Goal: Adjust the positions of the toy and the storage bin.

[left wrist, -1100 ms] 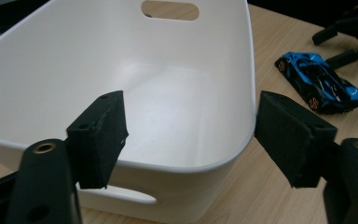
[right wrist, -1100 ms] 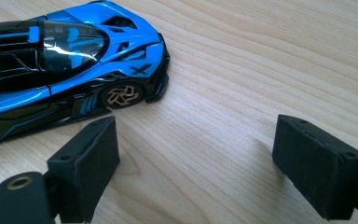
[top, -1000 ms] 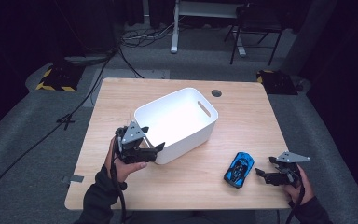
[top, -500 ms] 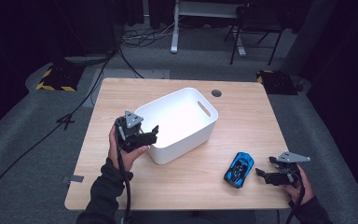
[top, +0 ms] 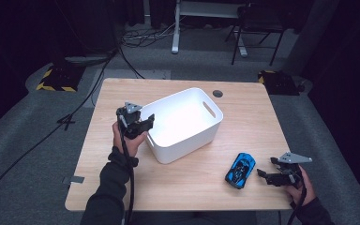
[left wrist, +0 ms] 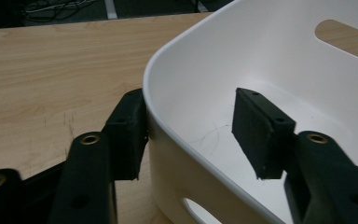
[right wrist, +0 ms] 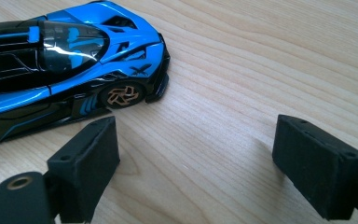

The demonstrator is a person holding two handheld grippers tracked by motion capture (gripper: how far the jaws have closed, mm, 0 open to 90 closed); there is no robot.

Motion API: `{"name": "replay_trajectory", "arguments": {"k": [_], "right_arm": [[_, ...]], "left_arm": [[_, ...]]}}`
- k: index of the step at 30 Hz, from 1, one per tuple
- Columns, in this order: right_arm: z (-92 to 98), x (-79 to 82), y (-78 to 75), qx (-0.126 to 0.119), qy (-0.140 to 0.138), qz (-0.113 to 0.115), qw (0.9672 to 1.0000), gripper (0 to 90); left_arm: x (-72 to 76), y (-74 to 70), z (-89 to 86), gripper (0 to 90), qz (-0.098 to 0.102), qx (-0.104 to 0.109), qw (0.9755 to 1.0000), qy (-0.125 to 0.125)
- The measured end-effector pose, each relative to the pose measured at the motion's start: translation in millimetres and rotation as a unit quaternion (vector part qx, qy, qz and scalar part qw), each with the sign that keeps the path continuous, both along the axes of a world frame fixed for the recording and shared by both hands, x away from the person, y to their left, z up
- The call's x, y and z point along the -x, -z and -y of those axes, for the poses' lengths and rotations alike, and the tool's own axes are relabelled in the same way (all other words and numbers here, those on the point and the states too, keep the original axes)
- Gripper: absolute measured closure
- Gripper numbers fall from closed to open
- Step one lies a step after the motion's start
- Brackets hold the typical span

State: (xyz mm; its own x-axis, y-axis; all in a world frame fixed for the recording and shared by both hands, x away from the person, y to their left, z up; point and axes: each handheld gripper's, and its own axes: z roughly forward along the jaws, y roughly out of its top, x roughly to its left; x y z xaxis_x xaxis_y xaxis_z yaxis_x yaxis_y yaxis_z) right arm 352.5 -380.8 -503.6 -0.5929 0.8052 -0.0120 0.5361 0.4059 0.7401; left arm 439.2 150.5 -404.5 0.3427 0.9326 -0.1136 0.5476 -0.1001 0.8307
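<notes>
We see the white bin mid-table, its long axis running diagonally toward the far right (smooth, handle slots). The left gripper, jaws just closing, straddles its near-left rim, not yet pinching.

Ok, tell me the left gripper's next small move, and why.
Probably finish closing on the bin wall. The left gripper straddles the rim at a corner, one jaw outside against the wall, the other inside with a gap. Its jaws have just been closing, and the grip looks unfinished. The right gripper waits open beside the car.
</notes>
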Motion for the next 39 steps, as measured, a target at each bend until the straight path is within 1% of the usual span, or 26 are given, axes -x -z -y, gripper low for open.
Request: {"name": "replay_trajectory", "arguments": {"k": [1, 2, 3, 4, 5, 6, 9, 11, 13, 14, 18, 20, 21, 23, 24, 25, 26, 27, 28, 31, 32, 33, 35, 36, 38, 39], "right_arm": [[0.0, 0.0, 0.0, 0.0, 0.0, 0.0, 1.0, 14.6], [0.0, 0.0, 0.0, 0.0, 0.0, 0.0, 1.0, 14.6], [0.0, 0.0, 0.0, 0.0, 0.0, 0.0, 1.0, 14.6], [0.0, 0.0, 0.0, 0.0, 0.0, 0.0, 1.0, 14.6], [0.0, 0.0, 0.0, 0.0, 0.0, 0.0, 1.0, 14.6], [0.0, 0.0, 0.0, 0.0, 0.0, 0.0, 1.0, 14.6], [0.0, 0.0, 0.0, 0.0, 0.0, 0.0, 1.0, 14.6], [0.0, 0.0, 0.0, 0.0, 0.0, 0.0, 1.0, 14.6], [0.0, 0.0, 0.0, 0.0, 0.0, 0.0, 1.0, 14.6], [0.0, 0.0, 0.0, 0.0, 0.0, 0.0, 1.0, 14.6], [0.0, 0.0, 0.0, 0.0, 0.0, 0.0, 1.0, 14.6], [0.0, 0.0, 0.0, 0.0, 0.0, 0.0, 1.0, 14.7], [0.0, 0.1, 0.0, 0.0, -0.001, 0.0, 1.0, 14.8], [0.0, 0.6, -0.1, -0.002, -0.001, -0.001, 1.0, 14.8], [0.3, 0.7, -0.2, -0.001, -0.003, -0.001, 1.0, 14.8], [0.4, 0.7, -0.2, 0.0, -0.003, -0.001, 1.0, 14.7], [0.3, 0.6, -0.2, -0.001, -0.004, -0.001, 1.0, 14.7], [0.3, 0.6, -0.2, 0.0, -0.004, -0.001, 1.0, 14.7], [0.3, 0.6, -0.2, 0.0, -0.004, -0.001, 1.0, 14.7], [0.3, 0.6, -0.2, 0.0, -0.004, -0.001, 1.0, 14.7], [0.3, 0.6, -0.2, 0.0, -0.004, -0.001, 1.0, 14.7], [0.3, 0.6, -0.2, 0.0, -0.004, -0.001, 1.0, 14.7], [0.4, 0.3, -0.1, 0.001, -0.005, 0.0, 1.0, 14.6], [0.3, 0.4, -0.1, 0.001, -0.004, 0.0, 1.0, 14.5], [0.6, 0.1, -0.1, 0.002, -0.006, 0.001, 1.0, 14.5], [0.6, 0.1, -0.1, 0.002, -0.006, 0.001, 1.0, 14.5]], "left_arm": [[-5.2, -0.5, 2.4, 52.4, -0.002, -0.002, 1.0, 0.009], [-10.5, -1.6, 4.5, 53.4, -0.005, -0.01, 0.9998, 0.019], [-15.8, -1.6, 8.3, 54.3, -0.004, -0.008, 0.9997, 0.022], [-26.2, -2.8, 14.5, 55.9, -0.007, -0.011, 0.9993, 0.035], [-26.2, -2.8, 14.5, 58.0, -0.007, -0.011, 0.9993, 0.035], [-29.9, -3.1, 17.2, 58.0, -0.009, -0.011, 0.999, 0.042], [-43.9, -4.0, 28.8, 60.5, -0.013, -0.012, 0.9981, 0.059], [-53.3, -4.1, 36.1, 60.4, -0.019, -0.006, 0.9974, 0.07], [-63.7, -3.5, 44.7, 58.1, -0.024, 0.007, 0.997, 0.073], [-67.1, -3.4, 47.6, 54.7, -0.026, 0.005, 0.9968, 0.076], [-80.3, -4.4, 61.5, 50.1, -0.031, -0.002, 0.9961, 0.083], [-83.1, -5.7, 66.3, 44.5, -0.033, -0.009, 0.9967, 0.074], [-82.3, -7.0, 68.3, 41.3, -0.033, -0.015, 0.9969, 0.07], [-77.4, -11.2, 69.0, 36.3, -0.023, -0.024, 0.9965, 0.077], [-73.3, -14.1, 68.9, 32.0, -0.016, -0.031, 0.9963, 0.079], [-67.3, -17.7, 68.0, 30.8, -0.005, -0.036, 0.9959, 0.083], [-62.4, -21.0, 66.6, 30.3, 0.0, -0.04, 0.9953, 0.089], [-62.4, -21.0, 66.6, 28.8, 0.0, -0.04, 0.9953, 0.089], [-52.7, -26.3, 63.8, 27.8, 0.012, -0.035, 0.995, 0.093], [-36.6, -31.3, 61.8, 24.7, 0.022, -0.032, 0.9936, 0.106], [-30.1, -31.4, 62.2, 23.9, 0.026, -0.026, 0.9931, 0.112], [-22.5, -31.9, 61.8, 23.7, 0.031, -0.033, 0.9917, 0.121], [-11.7, -31.1, 60.7, 22.0, 0.036, -0.03, 0.9899, 0.134], [-6.7, -31.4, 58.2, 21.5, 0.037, -0.042, 0.9877, 0.146], [3.1, -30.4, 57.8, 20.9, 0.038, -0.036, 0.9871, 0.151], [3.1, -30.4, 57.8, 20.8, 0.038, -0.036, 0.9871, 0.151]]}}
